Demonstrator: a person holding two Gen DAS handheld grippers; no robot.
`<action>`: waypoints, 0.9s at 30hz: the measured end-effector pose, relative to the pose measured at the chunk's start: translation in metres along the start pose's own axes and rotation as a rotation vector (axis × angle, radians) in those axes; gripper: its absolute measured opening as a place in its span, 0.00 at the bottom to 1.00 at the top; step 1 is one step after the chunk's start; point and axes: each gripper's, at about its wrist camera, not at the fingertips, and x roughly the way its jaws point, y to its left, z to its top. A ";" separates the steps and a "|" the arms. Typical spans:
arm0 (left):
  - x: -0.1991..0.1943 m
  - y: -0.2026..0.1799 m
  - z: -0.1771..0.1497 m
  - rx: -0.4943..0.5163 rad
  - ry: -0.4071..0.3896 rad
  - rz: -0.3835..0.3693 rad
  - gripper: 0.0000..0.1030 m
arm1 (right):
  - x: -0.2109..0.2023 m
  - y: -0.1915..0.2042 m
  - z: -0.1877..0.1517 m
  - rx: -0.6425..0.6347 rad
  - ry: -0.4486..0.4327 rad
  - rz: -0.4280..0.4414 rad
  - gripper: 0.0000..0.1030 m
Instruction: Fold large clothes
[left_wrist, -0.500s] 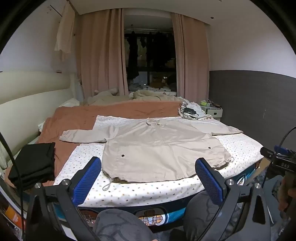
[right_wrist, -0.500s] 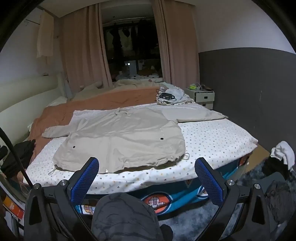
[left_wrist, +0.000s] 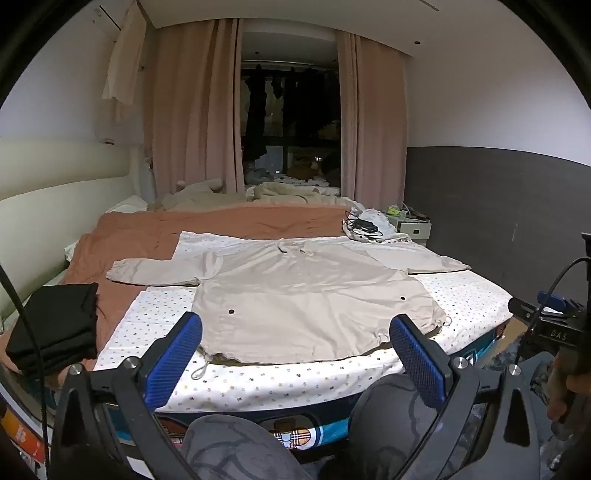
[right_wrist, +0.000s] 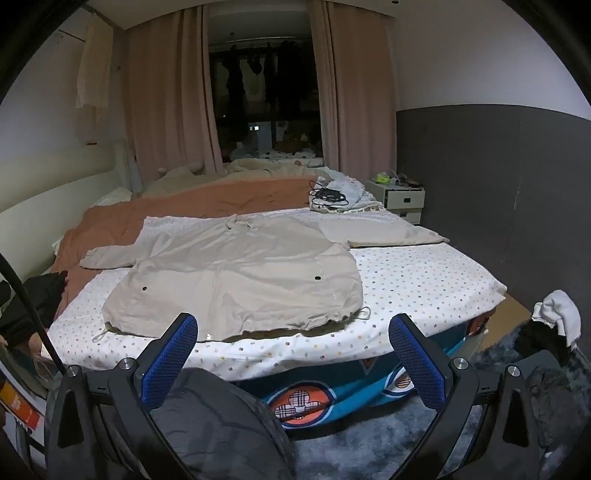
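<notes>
bed (left_wrist: 476, 295) fills the middle of both wrist views; polka-dot sheet over the near half, rust-coloured blanket (left_wrist: 221, 225) over the far half.

beige jacket (left_wrist: 310, 295) lies flat on the dotted sheet, front side down or up cannot be told, hem toward the grippers, collar away. both sleeves are spread out sideways: one sleeve (left_wrist: 155, 271) reaches onto the blanket on the left, the other sleeve (right_wrist: 384, 230) lies toward the right edge of the bed. long axis of the body runs away from the grippers, hem to collar; sleeve line runs across, left to right.

stack of folded black clothes (left_wrist: 55, 332) sits at the left near corner of the bed, apart from the jacket.

left gripper (left_wrist: 295, 363): fingers spread wide, nothing between them, held short of the bed edge, hem straight ahead and roughly centred.

right gripper (right_wrist: 295, 360): fingers spread wide, empty, also short of the bed edge. in its view the jacket sits ahead and to the left, hem corner with the drawstring loop (right_wrist: 364, 314) nearly ahead.

judgement: no fold started. each gripper is nearer its own side's sleeve; the likely first fold brings a sleeve inward across the body, which needs a reach forward past the hem.
</notes>
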 end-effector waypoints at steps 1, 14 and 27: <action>0.001 0.000 -0.001 0.001 0.004 -0.001 1.00 | -0.001 0.000 0.000 0.000 -0.002 0.000 1.00; 0.010 -0.011 -0.009 0.019 0.022 -0.001 1.00 | 0.005 0.001 -0.002 0.021 0.000 -0.038 1.00; 0.008 -0.010 -0.010 0.013 0.020 -0.001 1.00 | 0.003 -0.001 -0.007 0.009 -0.012 -0.037 1.00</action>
